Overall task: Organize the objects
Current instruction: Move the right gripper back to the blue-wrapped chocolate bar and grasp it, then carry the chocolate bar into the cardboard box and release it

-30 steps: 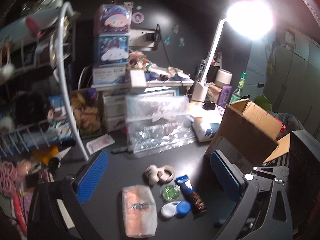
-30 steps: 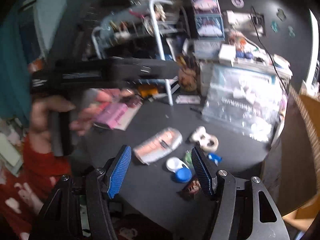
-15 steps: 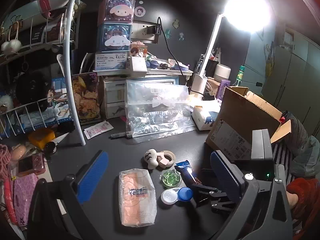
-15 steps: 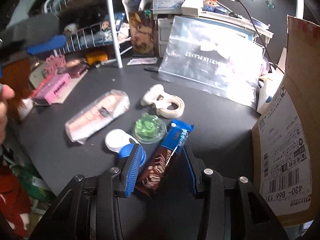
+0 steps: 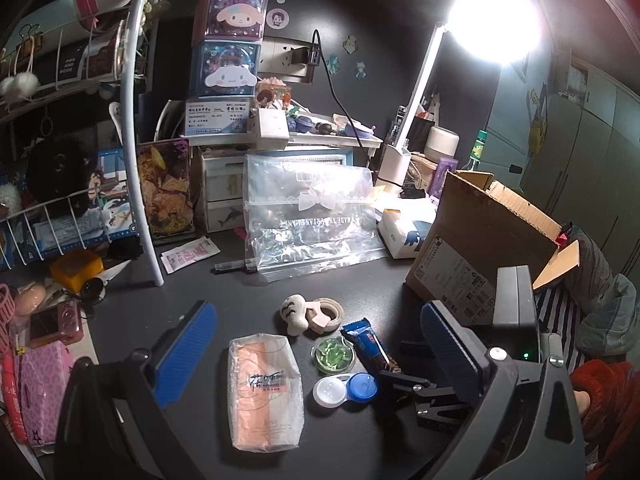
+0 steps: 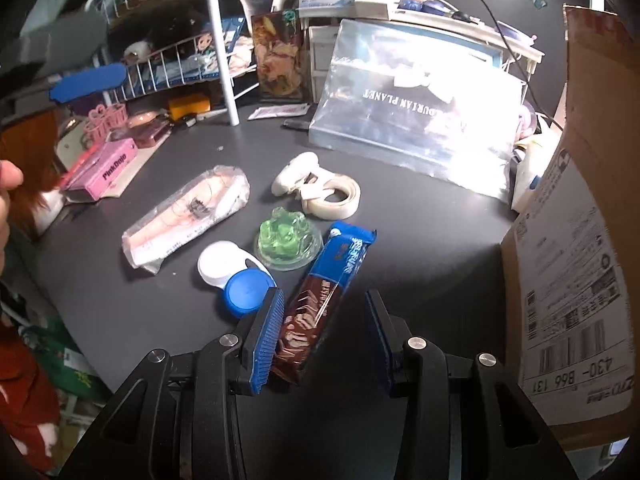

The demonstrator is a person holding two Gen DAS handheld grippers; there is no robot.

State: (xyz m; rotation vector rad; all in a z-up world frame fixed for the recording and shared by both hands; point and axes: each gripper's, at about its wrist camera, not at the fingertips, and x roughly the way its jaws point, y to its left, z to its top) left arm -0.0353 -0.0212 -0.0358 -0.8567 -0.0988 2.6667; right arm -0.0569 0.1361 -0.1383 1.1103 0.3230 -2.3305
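Note:
A snack bar [image 6: 332, 276] in a blue and brown wrapper lies on the dark table [image 6: 140, 312]. My right gripper [image 6: 324, 294] straddles the bar's near end. Its left pad touches the wrapper, its right pad stands off with a gap, so it is open. In the left wrist view the bar [image 5: 370, 346] shows with the right gripper [image 5: 394, 362] at its end. Beside it lie a green jelly cup [image 5: 334, 356], a white and blue lens case [image 5: 346, 390], a cream tape dispenser [image 5: 312, 314] and a pink packet [image 5: 264, 388]. My left gripper [image 5: 316, 312] hangs wide open above them, holding nothing.
An open cardboard box [image 5: 480, 240] stands at the right, close to the right gripper. A clear zip bag [image 5: 312, 220] leans at the back. A white rack post [image 5: 140, 160] and cluttered shelves fill the left. A pink box [image 6: 100, 168] sits by the left edge.
My right gripper came down over the snack bar and narrowed its jaws around it, then held still. The left gripper sank slightly and has since stayed put.

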